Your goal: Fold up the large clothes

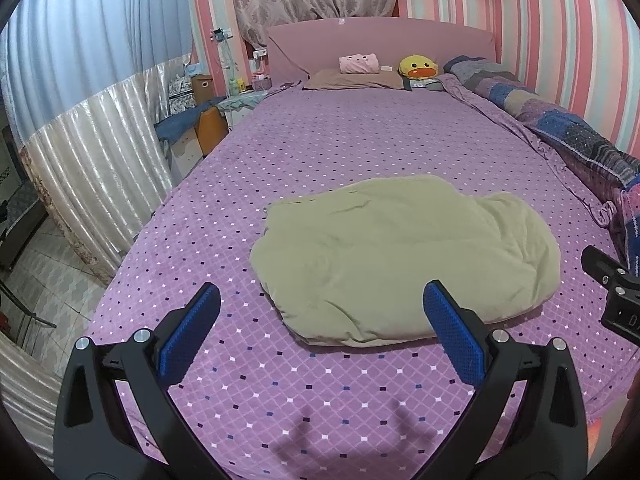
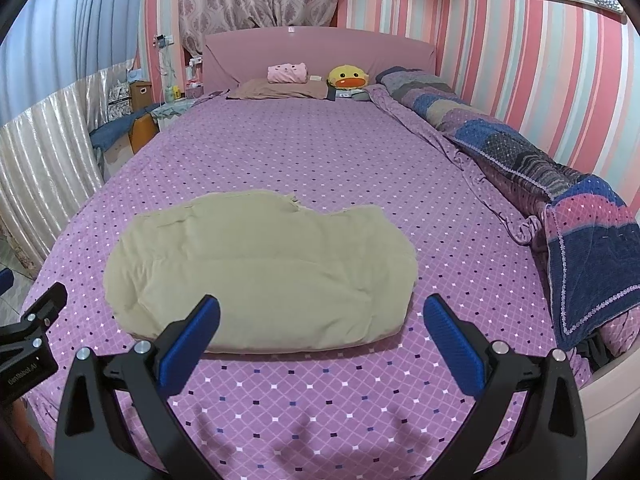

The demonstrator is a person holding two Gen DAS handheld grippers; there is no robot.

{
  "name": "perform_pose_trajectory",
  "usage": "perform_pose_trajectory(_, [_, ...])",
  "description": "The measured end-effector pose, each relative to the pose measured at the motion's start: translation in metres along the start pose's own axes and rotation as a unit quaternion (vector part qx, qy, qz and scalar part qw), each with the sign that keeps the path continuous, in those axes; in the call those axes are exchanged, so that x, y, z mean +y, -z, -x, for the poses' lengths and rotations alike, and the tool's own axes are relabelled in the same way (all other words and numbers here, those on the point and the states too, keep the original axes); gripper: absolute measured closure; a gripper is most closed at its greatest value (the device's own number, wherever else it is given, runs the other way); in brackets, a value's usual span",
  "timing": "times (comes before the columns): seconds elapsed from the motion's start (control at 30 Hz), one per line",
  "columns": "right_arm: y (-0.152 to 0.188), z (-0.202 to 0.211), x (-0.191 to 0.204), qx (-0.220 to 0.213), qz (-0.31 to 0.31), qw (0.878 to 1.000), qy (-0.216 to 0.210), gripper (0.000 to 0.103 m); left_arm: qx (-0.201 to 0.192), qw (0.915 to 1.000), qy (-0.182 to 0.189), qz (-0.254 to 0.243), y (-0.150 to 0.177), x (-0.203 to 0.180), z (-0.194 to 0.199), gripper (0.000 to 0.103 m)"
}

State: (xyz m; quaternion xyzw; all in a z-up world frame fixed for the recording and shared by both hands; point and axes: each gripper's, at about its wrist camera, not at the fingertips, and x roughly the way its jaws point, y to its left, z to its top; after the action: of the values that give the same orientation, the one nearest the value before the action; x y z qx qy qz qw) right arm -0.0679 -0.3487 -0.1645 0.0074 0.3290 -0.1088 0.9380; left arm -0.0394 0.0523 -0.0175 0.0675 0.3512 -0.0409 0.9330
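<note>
Beige garment (image 1: 404, 264) lies folded into a puffy, creased bundle on the purple bedspread (image 1: 320, 140), left gripper (image 1: 322, 300) and right gripper (image 2: 322, 312) both spread wide, empty, just short of it

Both views are evenly and fairly brightly lit, with a cool, slightly bluish-purple cast. The light comes from above and behind the cameras: soft finger shadows fall on the bedspread (image 1: 320, 152) at its near edge, just below the left gripper (image 1: 320, 300) and the right gripper (image 2: 320, 312). A thin soft shadow lines the near edge of the garment (image 1: 404, 256). There is no hard glare; only the pale curtain (image 1: 100, 168), left of the bedspread, shows a mild sheen. Fisheye distortion bends the wall stripes and bed edges strongly, and black vignette fills the corners. Focus is sharp centrally, softer toward the rims.
</note>
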Motion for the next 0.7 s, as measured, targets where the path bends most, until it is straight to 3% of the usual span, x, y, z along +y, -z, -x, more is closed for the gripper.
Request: perform_pose_trajectory(0.7, [0.0026,-0.0053,0.002,0.006,-0.001,1.0,0.004,0.002,0.001,1.0,0.001,0.001,-0.0006,0.0037,-0.0032,0.003])
